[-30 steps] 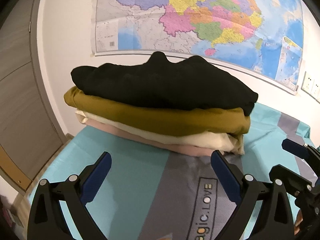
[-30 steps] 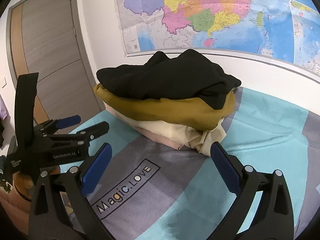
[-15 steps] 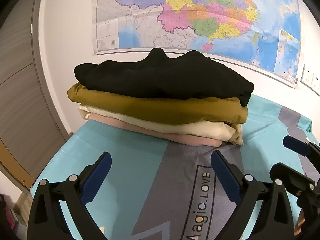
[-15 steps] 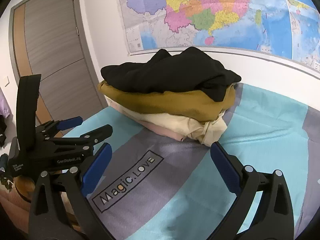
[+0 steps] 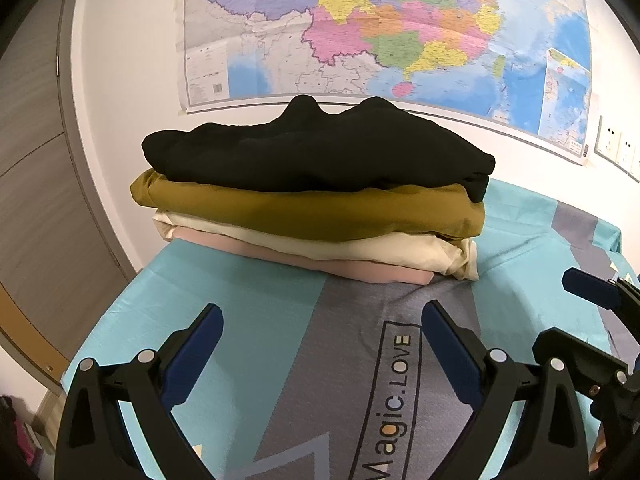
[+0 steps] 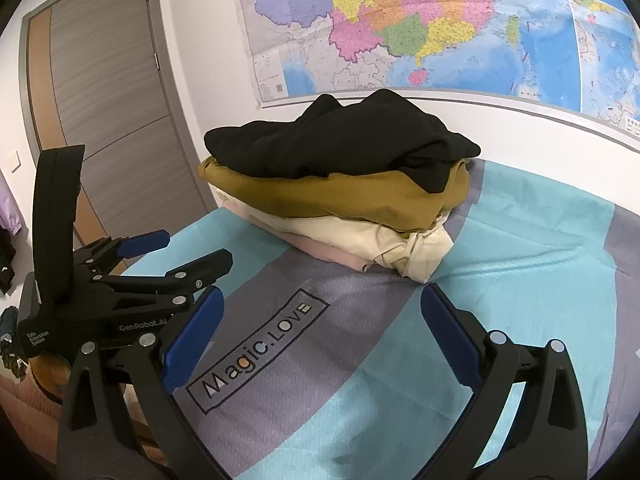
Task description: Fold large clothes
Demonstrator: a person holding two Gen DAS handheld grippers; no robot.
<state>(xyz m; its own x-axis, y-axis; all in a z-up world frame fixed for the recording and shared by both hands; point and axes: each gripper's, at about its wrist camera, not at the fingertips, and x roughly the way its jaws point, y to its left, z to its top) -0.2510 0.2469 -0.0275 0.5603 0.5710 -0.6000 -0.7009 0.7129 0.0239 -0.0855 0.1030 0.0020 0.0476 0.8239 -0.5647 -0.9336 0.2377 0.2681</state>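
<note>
Left wrist view takes in the map (image 5: 384,32) on the wall, then the bed (image 5: 248,320) with its teal and grey cover, then the stack (image 5: 312,208) of four folded clothes at the bed's far end below the map: black on top, mustard, cream, and pink at the bottom. The stack lies straight ahead of the left hand-held gripper (image 5: 320,344), its long axis running across that view from left to right, with bare cover between them. From the right wrist view the stack (image 6: 336,188) sits ahead and slightly left, its loose cream corner turned toward the right hand-held gripper (image 6: 322,328). Both appear about equally far from it; which is nearer cannot be told. Each hand-held gripper has its blue-padded jaws spread wide, holding nothing and touching nothing. The left one (image 6: 176,256) also shows at the left edge of the right wrist view, above the cover. No unfolded garment is visible, so the folding looks done or awaits another piece.
</note>
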